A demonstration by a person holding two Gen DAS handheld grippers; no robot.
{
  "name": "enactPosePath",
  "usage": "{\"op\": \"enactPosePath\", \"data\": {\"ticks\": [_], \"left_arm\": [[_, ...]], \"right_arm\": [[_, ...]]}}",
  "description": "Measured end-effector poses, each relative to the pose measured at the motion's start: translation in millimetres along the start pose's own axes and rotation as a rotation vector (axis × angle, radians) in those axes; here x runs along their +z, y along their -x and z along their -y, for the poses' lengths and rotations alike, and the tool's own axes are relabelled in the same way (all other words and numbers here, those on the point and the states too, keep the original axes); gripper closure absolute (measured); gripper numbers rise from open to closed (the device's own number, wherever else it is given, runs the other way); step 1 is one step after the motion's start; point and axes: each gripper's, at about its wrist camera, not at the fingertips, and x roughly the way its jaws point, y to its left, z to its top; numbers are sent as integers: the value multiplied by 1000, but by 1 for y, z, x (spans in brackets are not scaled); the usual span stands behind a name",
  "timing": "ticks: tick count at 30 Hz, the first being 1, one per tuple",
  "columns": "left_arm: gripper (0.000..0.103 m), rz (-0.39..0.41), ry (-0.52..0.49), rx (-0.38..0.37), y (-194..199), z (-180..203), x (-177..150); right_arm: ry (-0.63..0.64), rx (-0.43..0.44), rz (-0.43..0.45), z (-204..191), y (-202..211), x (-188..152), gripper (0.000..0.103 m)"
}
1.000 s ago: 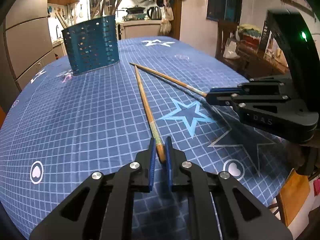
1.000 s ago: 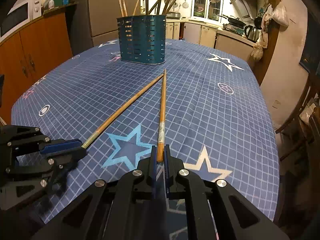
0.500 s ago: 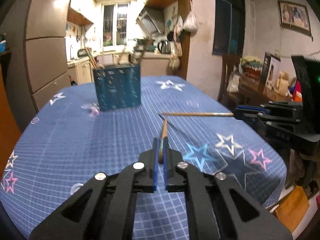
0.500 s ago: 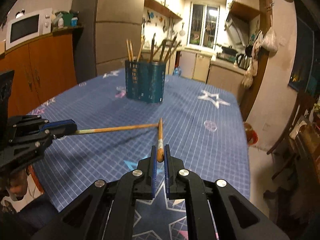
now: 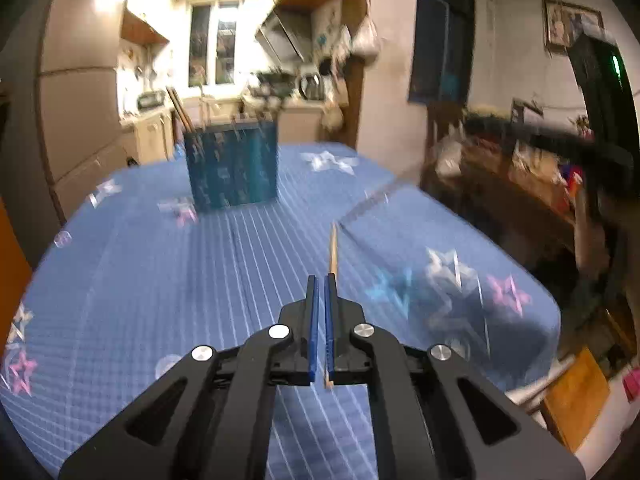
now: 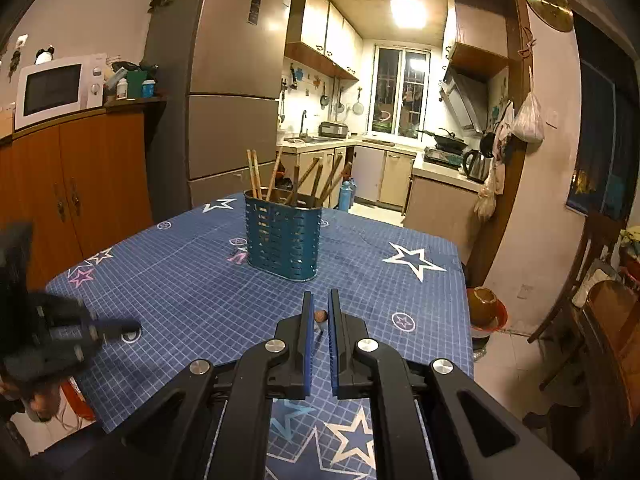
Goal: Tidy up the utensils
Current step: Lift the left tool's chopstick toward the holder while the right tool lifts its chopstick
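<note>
Above the blue star tablecloth [image 6: 192, 280], both grippers carry one chopstick each, lifted clear of it.

Left gripper [image 5: 321, 280]: jaws nearly together, clamped on a chopstick [image 5: 332, 248] that sits against the right-hand pad; its tail end pokes out below the fingers.
Left chopstick axis: runs from 6 o'clock to 12 o'clock in the left wrist view, tip forward and slightly up; the holder [image 5: 232, 166] stands at about 11 o'clock of that tip.
Right gripper [image 6: 319, 300]: jaws a little apart yet pinching the other chopstick [image 6: 320, 315], which shows only as a round end.
Right chopstick axis: seemingly almost straight along the camera line, towards the holder [image 6: 283, 236] at 12 o'clock; its tip is hidden.
Holder: upright on the cloth, several sticks already leaning in it.
Risk, left: the stick is held off-centre on one pad, so a quick swing could let it pivot or slip out.
Risk, right: with the tip unseen, it may strike the holder rim or the leaning sticks rather than enter.
</note>
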Motion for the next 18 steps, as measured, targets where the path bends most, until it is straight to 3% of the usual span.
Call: {"op": "enactPosePath", "data": {"ticks": [7, 16, 17, 18], "left_arm": [[101, -96, -68, -46, -25, 11, -50], [100, -114, -33, -45, -39, 1, -57], [98, -112, -36, -42, -38, 2, -57], [88, -109, -36, -44, -37, 2, -57]], "right_arm": [[-6, 7, -11, -3, -2, -6, 95], [-2, 22, -23, -8, -7, -8, 95], [-2, 25, -24, -8, -8, -8, 95], [-2, 27, -25, -9, -8, -8, 95]]}}
